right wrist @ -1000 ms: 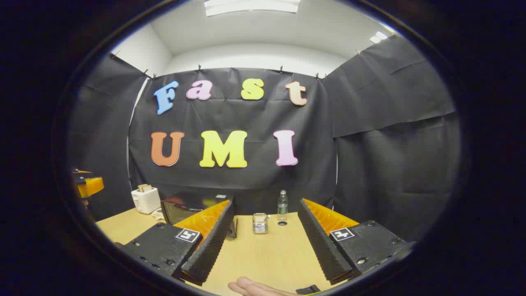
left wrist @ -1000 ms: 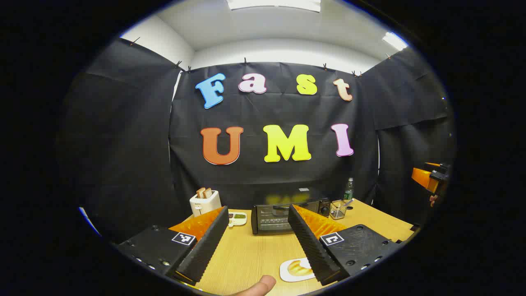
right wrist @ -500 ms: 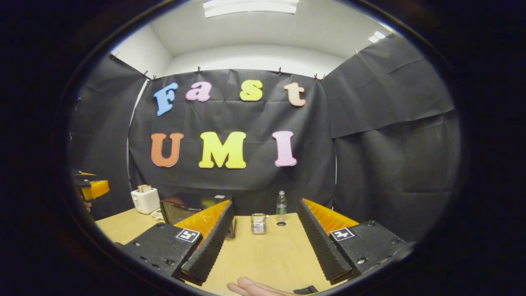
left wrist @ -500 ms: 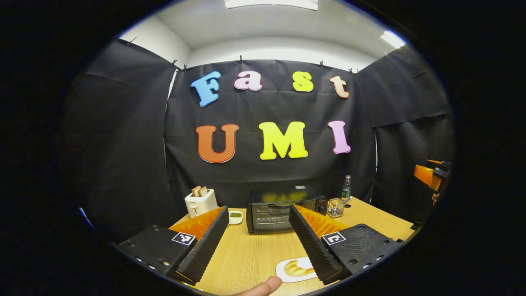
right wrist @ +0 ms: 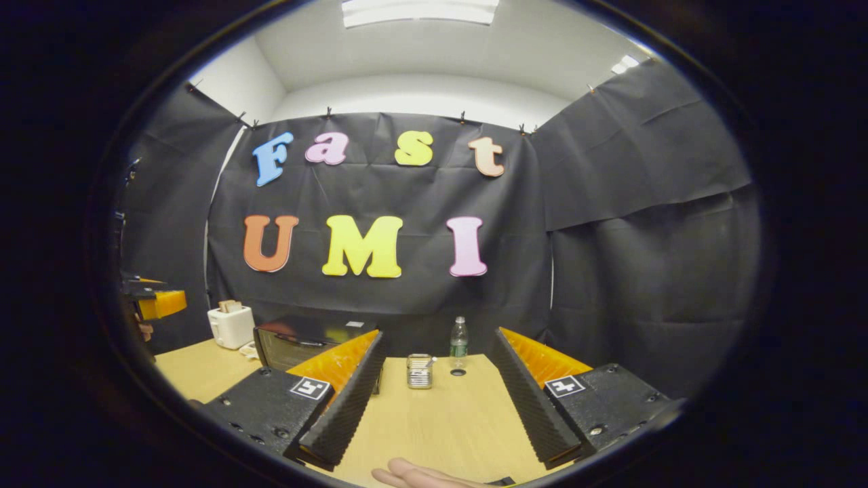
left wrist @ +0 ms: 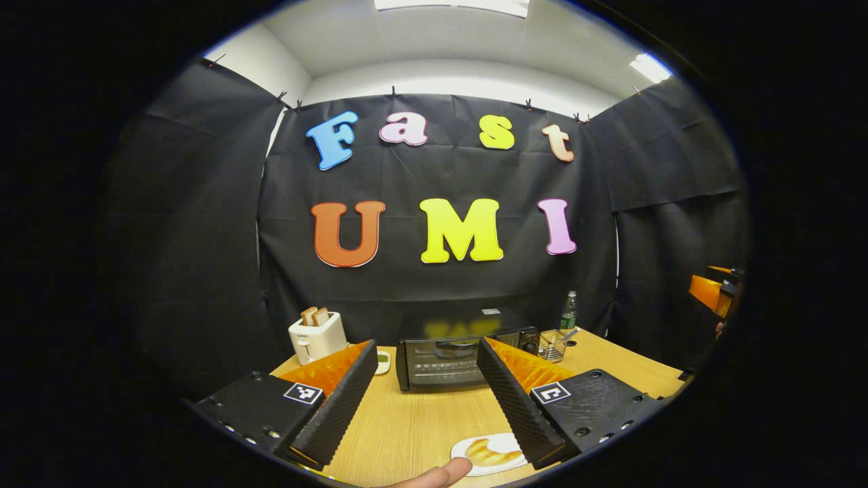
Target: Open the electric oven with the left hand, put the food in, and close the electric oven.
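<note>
A black electric oven point(left wrist: 461, 356) with its glass door closed stands at the back of the wooden table point(left wrist: 420, 420). My left gripper point(left wrist: 428, 400) is open, held above the table in front of the oven. A croissant point(left wrist: 489, 453) lies on a white plate point(left wrist: 468, 446) near the front edge, beside the right finger. In the right gripper view the oven point(right wrist: 305, 342) stands at the left, partly behind a finger. My right gripper point(right wrist: 434, 400) is open with nothing between its fingers. The left gripper point(right wrist: 152, 303) shows at the far left, the right gripper point(left wrist: 712, 291) at the far right.
A white toaster point(left wrist: 315, 337) with two slices stands left of the oven, a small dish point(left wrist: 382, 362) beside it. Right of the oven are a glass holder point(left wrist: 553, 346) and a green-labelled bottle point(left wrist: 568, 313). A fingertip point(left wrist: 441, 471) shows at the bottom.
The left gripper has drifted so the oven, toaster and plate slide left and sit a little lower and larger. The right gripper view has shifted slightly right. Both grippers stay open.
</note>
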